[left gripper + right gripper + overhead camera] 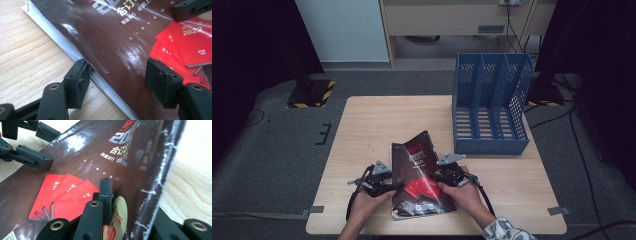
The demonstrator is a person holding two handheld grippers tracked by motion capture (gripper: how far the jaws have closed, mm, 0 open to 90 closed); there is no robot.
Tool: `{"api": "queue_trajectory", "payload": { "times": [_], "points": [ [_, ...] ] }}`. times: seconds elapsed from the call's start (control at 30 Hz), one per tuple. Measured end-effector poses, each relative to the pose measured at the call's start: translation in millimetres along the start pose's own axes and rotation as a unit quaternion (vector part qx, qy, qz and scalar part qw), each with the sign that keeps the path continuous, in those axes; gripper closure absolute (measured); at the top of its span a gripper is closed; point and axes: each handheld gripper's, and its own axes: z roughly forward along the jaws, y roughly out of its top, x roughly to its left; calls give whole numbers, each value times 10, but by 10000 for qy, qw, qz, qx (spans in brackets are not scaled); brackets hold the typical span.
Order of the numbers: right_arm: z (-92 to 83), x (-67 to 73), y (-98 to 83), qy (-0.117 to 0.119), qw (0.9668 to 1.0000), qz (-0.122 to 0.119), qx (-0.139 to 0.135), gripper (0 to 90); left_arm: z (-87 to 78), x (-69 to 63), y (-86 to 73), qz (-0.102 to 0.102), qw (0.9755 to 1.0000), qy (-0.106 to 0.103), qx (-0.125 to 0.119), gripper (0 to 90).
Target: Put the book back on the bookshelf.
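Observation:
A thick book (419,175) with a glossy dark brown cover and red cards printed on it lies at the table's near edge, its spine side raised a little. My right gripper (439,177) is shut on the book's spine edge (150,182), one pad on the cover (106,192) and the other jaw behind the spine. My left gripper (394,186) stands open at the opposite side. In the left gripper view its jaws straddle the book's page edge (75,53): one fingertip (78,75) touches the white pages, the other hovers over the cover (112,45).
A blue three-slot file rack (489,105) stands at the back right of the wooden table (377,120). Grey carpet surrounds the table, with cables on the floor to the right. A person's hands hold both grippers from the near edge.

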Motion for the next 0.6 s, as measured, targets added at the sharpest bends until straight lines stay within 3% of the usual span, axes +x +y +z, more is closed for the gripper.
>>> {"api": "queue_trajectory", "payload": {
  "times": [0.17,0.27,0.5,0.6],
  "points": [
    [-22,7,3,-32,10000,-24,-79,818,-51,12,2,-96,9998,135,-62,377],
    [-42,3,8,4,9999,-10,-133,822,-71,20,-8,-195,9997,110,-54,383],
    [-59,21,20,1,9998,-105,-182,829,-45,10,-9,-168,9998,69,15,365],
    [-62,20,25,6,9997,-91,-210,830,-40,10,-13,-161,9999,21,19,401]
  ]
}}
